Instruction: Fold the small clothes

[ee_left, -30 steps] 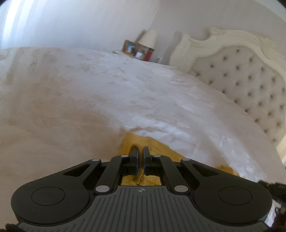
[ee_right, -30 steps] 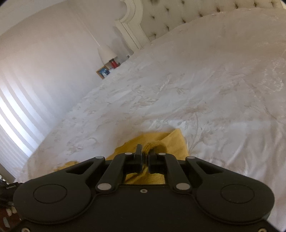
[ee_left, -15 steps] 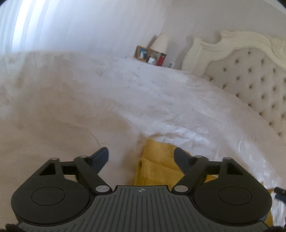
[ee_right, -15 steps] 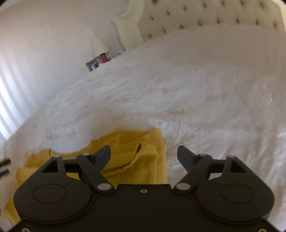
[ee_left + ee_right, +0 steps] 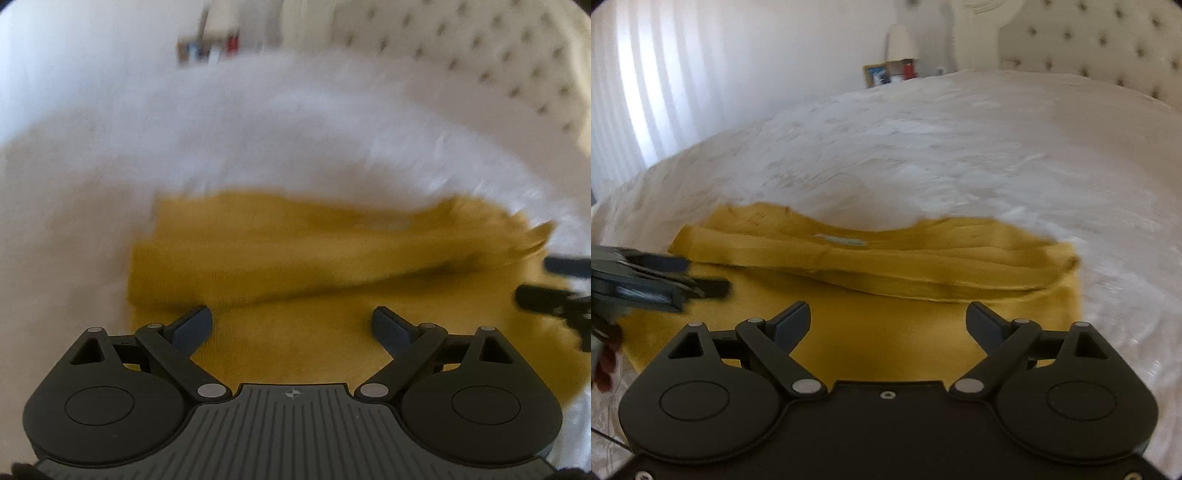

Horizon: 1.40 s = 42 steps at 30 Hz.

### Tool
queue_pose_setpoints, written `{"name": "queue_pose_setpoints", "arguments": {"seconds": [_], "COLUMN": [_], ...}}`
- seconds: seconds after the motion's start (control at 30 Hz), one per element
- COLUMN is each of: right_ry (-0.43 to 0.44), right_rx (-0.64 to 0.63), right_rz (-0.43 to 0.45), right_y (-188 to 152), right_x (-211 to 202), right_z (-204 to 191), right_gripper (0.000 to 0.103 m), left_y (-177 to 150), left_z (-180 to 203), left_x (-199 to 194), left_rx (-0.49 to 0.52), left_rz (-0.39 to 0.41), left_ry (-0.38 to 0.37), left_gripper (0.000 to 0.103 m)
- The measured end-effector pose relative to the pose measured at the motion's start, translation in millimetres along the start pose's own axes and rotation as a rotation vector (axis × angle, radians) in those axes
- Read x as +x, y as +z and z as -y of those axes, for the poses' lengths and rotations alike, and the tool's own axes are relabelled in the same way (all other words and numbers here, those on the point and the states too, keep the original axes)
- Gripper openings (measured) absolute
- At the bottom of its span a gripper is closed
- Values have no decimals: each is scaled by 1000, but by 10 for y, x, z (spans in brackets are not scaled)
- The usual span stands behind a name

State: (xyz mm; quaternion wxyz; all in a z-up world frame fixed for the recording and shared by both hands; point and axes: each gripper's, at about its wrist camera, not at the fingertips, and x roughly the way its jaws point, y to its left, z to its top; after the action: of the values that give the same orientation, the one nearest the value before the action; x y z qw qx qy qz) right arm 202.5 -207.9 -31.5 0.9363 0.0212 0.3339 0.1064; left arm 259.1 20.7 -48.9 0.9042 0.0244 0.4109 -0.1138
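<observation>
Hovering over yellow garment (image 5: 886,332) on bed (image 5: 960,147) | long axis runs left-right, folded band on far side | left hand-held gripper (image 5: 291,325) spread, empty | right hand-held gripper (image 5: 886,321) spread, empty | both equally near.

One yellow garment (image 5: 871,325), two grippers, left (image 5: 291,326) and right (image 5: 886,321), one white bed (image 5: 960,147), one headboard (image 5: 1108,44), one lamp (image 5: 900,40), far off.

I see a mustard garment (image 5: 886,332) of matt, finely ribbed knit cloth. It lies on a white bedspread (image 5: 960,147) with a faint sheen. My left gripper (image 5: 291,325) looks like matt black plastic with small metal pins.
</observation>
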Motion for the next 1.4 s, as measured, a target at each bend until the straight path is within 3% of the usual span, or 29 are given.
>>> {"name": "queue_pose_setpoints", "arguments": {"seconds": [0.27, 0.47, 0.57, 0.67, 0.77, 0.9, 1.0, 1.2, 1.4], "right_ry": [-48, -202, -163, -112, -97, -136, -145, -171, -152], "right_rx": [-88, 48, 126, 141, 120, 77, 86, 93, 159], "right_rz": [-123, -59, 0, 20, -19, -80, -74, -64, -51], "right_y": [174, 630, 668, 510, 263, -163, -384, -525, -663], "right_x": [603, 896, 634, 340, 192, 30, -78, -161, -205], "right_z": [-116, 273, 435, 489, 483, 453, 474, 517, 634], "right_gripper": [92, 92, 92, 93, 93, 93, 95, 102, 102], "left_y": [-115, -76, -28, 46, 121, 234, 340, 470, 502], "left_z": [-52, -33, -53, -80, -78, -92, -99, -135, -170], "left_x": [35, 62, 61, 61, 114, 237, 301, 452, 498], "left_rx": [-1, -4, 3, -6, 1, 18, 25, 42, 44], "left_rz": [29, 19, 2, -5, -11, -35, -43, -68, -80], "left_ry": [-4, -8, -22, -32, -15, 27, 54, 94, 103], "left_gripper": [98, 99, 99, 99, 99, 99, 99, 103, 103]}}
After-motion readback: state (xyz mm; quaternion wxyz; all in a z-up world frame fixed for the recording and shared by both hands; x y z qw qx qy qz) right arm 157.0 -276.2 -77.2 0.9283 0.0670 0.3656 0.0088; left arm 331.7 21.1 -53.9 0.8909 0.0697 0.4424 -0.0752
